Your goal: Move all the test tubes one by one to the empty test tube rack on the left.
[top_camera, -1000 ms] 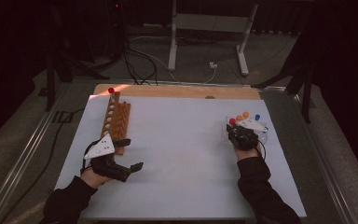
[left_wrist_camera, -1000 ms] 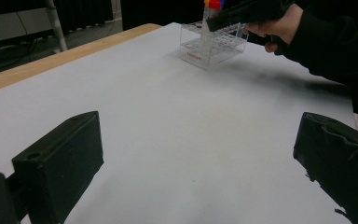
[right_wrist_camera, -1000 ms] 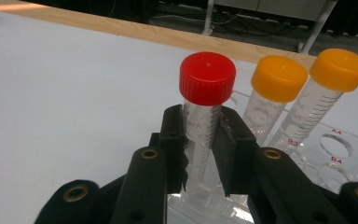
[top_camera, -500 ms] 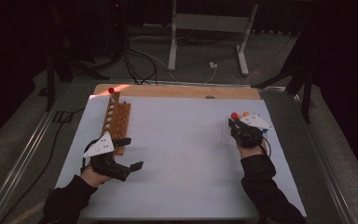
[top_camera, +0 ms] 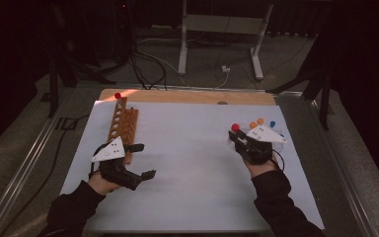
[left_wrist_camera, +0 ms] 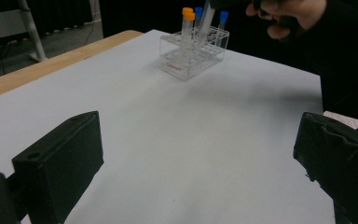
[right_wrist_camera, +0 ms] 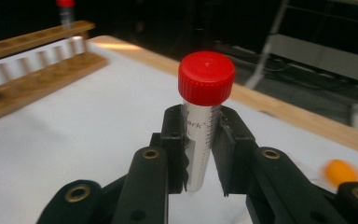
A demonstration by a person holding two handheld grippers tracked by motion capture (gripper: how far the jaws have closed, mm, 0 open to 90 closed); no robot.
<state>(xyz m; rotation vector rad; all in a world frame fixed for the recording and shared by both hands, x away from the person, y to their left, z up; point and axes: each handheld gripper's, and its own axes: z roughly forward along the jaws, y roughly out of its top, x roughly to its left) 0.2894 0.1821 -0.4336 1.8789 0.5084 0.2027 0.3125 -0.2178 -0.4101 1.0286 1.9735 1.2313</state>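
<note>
A: Which step am I on?

B: I'd say the carry. My right hand-held gripper (right_wrist_camera: 204, 154) is pinching the red-capped tube (right_wrist_camera: 204, 121) just below its cap, upright, lifted just above the clear rack (left_wrist_camera: 193, 58), where orange- and blue-capped tubes stand

A: And my other one?

B: My left hand-held gripper (top_camera: 140, 160) is spread wide with nothing between the jaws, resting on the worktop (top_camera: 187, 163) at the near end of the wooden rack (top_camera: 123, 123)

A: Next move?

B: Probably crossing from the clear rack to the wooden one, where another red-capped tube stands at the far end, and lowering mine straight into a free hole

A: Any writing?

B: Graduation marks and letters ending "ark" on the tube; red print on the clear rack, too small to read
</note>
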